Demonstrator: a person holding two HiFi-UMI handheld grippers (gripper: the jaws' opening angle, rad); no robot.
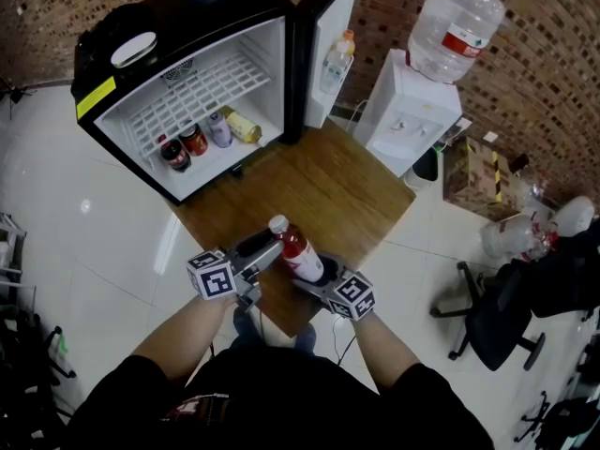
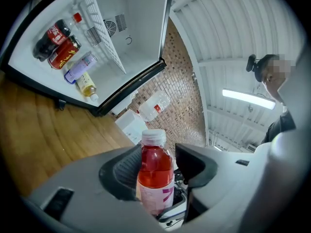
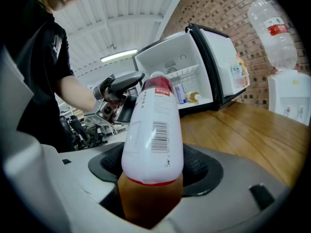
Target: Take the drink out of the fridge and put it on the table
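A red drink bottle (image 1: 298, 251) with a white cap and a white label hangs tilted over the near end of the wooden table (image 1: 323, 181). My right gripper (image 1: 315, 277) is shut on its lower body, and the label fills the right gripper view (image 3: 153, 130). My left gripper (image 1: 270, 249) points level at the bottle's upper part from the left. In the left gripper view the bottle (image 2: 155, 171) stands in the gap between the jaws, with a sliver of space at the right jaw, so this gripper (image 2: 154, 166) reads as open.
The black mini fridge (image 1: 141, 26) stands at the table's far end with its door (image 1: 323, 45) swung open, and several cans and bottles (image 1: 202, 137) lie on its floor. A white water dispenser (image 1: 412, 111) is at the right, an office chair (image 1: 492, 322) further right.
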